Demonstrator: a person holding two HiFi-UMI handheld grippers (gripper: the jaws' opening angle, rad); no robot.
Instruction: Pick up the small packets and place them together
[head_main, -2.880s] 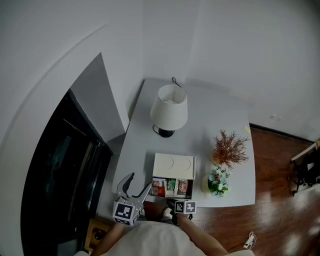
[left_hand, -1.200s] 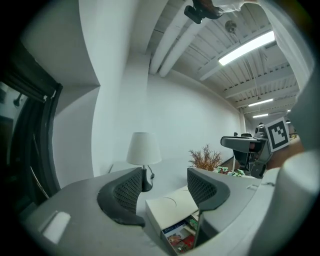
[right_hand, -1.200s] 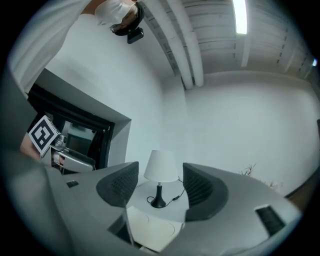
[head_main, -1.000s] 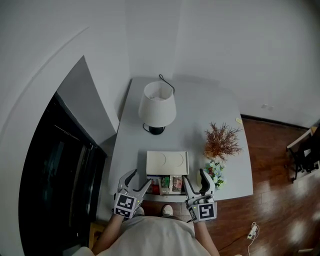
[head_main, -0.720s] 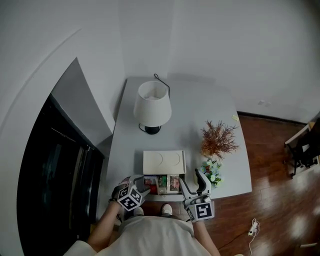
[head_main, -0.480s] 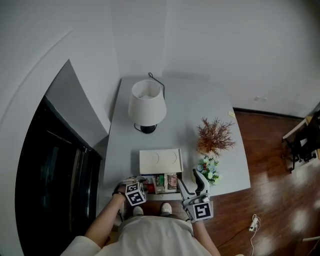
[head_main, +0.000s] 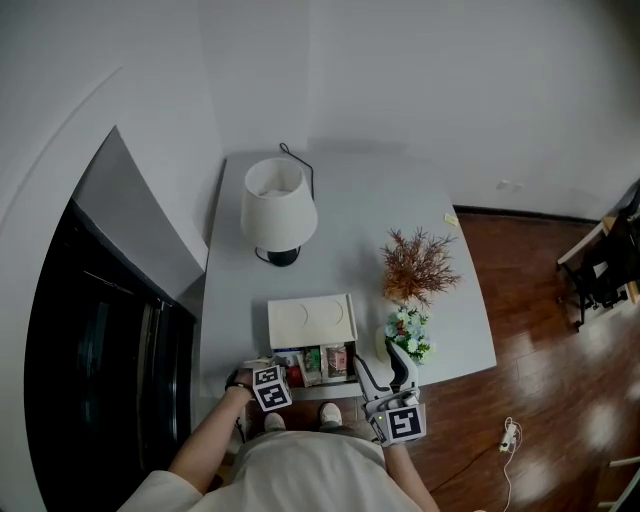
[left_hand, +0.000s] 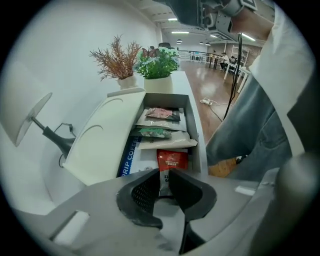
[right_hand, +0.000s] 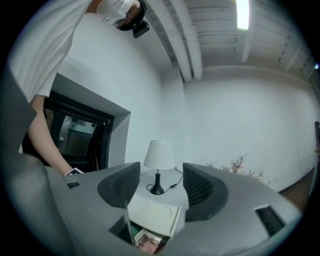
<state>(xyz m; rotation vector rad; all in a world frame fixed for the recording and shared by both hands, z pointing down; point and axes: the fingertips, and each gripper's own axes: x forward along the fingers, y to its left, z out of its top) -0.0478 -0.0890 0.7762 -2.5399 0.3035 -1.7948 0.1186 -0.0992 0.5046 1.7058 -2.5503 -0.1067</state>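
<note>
At the near edge of a grey table (head_main: 350, 210), the left gripper (left_hand: 165, 182) pointed steeply down into the left end of an open white box (left_hand: 107, 145). Its jaws had just been closing and were clenched on the lower end of a red packet (left_hand: 171, 160). That packet sat first in a row of small packets (head_main: 315, 365) lying side by side in the box's tray, and its long axis ran straight away from the jaws. The other packets, pale, green and pinkish, lay beyond it toward the right end of the tray, apart from either gripper.

To the right, the right gripper (right_hand: 160, 182) was held level just beside the box's right end, aimed across the table toward a lamp (right_hand: 157, 160) at the far side. Its jaws had just been narrowing a little but stood wide apart, released, with nothing between them.

The left hand was the nearer to the task's packet and already on it. Lifting it looked to depend on drawing it up along its own length, clear of its neighbour on the right. Where the packets were to be gathered could not be told.
</note>
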